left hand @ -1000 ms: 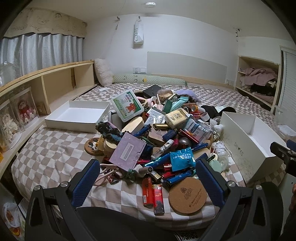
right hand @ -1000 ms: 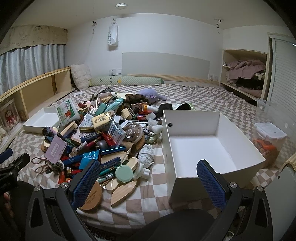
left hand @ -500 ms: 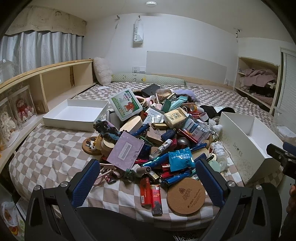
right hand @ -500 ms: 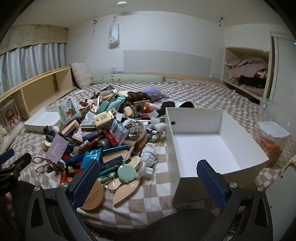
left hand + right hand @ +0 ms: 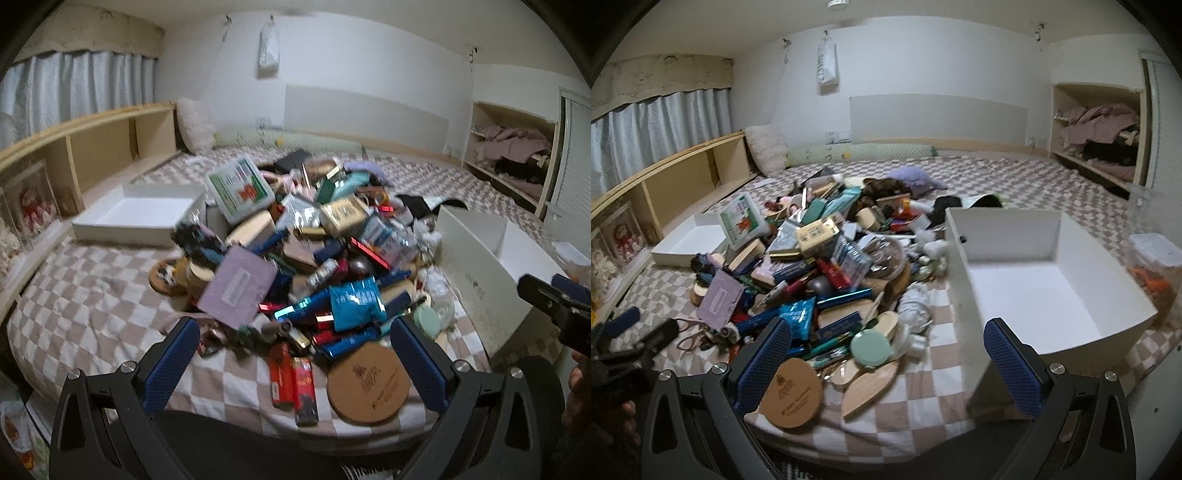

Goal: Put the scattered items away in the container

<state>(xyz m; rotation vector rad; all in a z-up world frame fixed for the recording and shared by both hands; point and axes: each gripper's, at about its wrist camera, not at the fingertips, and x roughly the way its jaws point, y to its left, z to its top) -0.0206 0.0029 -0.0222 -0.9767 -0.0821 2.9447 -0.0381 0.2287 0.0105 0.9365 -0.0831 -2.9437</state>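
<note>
A big pile of small items point(image 5: 314, 251) lies on a checkered bed: boxes, pens, lighters point(image 5: 291, 376), a round cork coaster point(image 5: 369, 384), a purple card point(image 5: 238, 286). The pile also shows in the right wrist view point(image 5: 820, 266). A deep white box point(image 5: 1045, 291) stands empty to the right of the pile, and shows in the left wrist view point(image 5: 480, 266). My left gripper point(image 5: 295, 358) is open and empty, low over the lighters at the pile's near edge. My right gripper point(image 5: 886, 362) is open and empty, above a mint round lid point(image 5: 870, 349) beside the box.
A shallow white tray point(image 5: 140, 218) lies at the pile's left by a wooden shelf unit point(image 5: 85, 155). A clear lidded tub point(image 5: 1152, 266) stands right of the white box. The bed's near edge runs just under both grippers. A pillow point(image 5: 766, 147) leans at the back.
Both grippers have moved forward and a little lower toward the pile's near edge. The views are slightly blurred. Nothing has been picked up.
</note>
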